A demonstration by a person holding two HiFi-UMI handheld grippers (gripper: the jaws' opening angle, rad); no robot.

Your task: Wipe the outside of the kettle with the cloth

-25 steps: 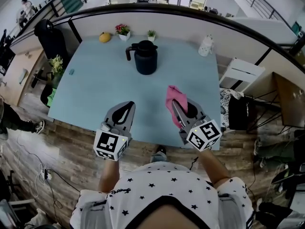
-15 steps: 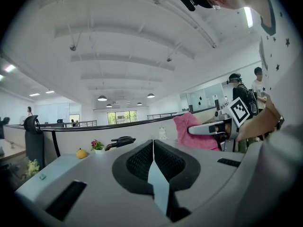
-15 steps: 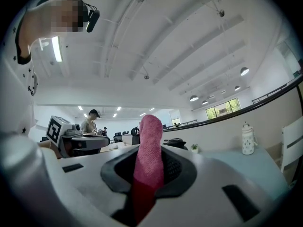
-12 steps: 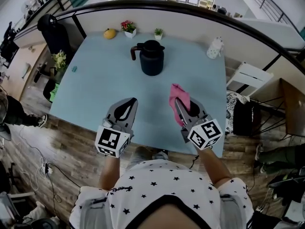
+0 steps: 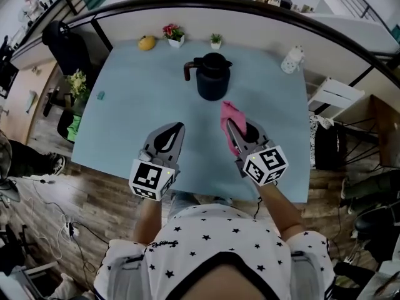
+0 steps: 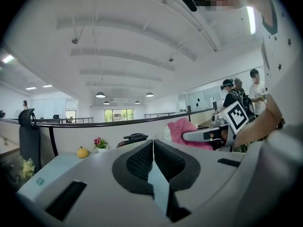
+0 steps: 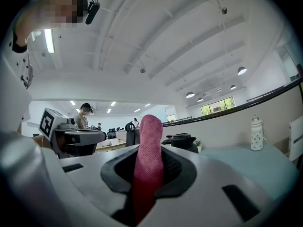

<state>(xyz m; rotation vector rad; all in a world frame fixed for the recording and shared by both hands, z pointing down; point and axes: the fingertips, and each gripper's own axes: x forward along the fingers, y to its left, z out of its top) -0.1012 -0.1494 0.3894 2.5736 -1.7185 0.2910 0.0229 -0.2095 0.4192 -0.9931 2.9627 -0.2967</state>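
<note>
A dark kettle [image 5: 212,77] with a handle on its left stands upright toward the far side of the pale blue table [image 5: 125,117]. Its lid shows low in the left gripper view [image 6: 135,138] and beside the cloth in the right gripper view [image 7: 182,141]. My right gripper [image 5: 232,125] is shut on a pink cloth [image 5: 230,119], held above the table short of the kettle; the cloth [image 7: 149,155] stands up between the jaws. My left gripper [image 5: 173,129] is shut with nothing in it, level with the right one and apart from the kettle.
Along the table's far edge sit a yellow fruit [image 5: 147,42], a flowering pot [image 5: 174,32] and a small green plant [image 5: 215,40]. A white bottle [image 5: 291,59] stands at the far right corner. A small teal item [image 5: 100,95] lies near the left edge.
Both grippers have moved a little forward toward the kettle, the cloth still held in the right one. The head view has shifted, so the kettle sits lower and more to the right.
</note>
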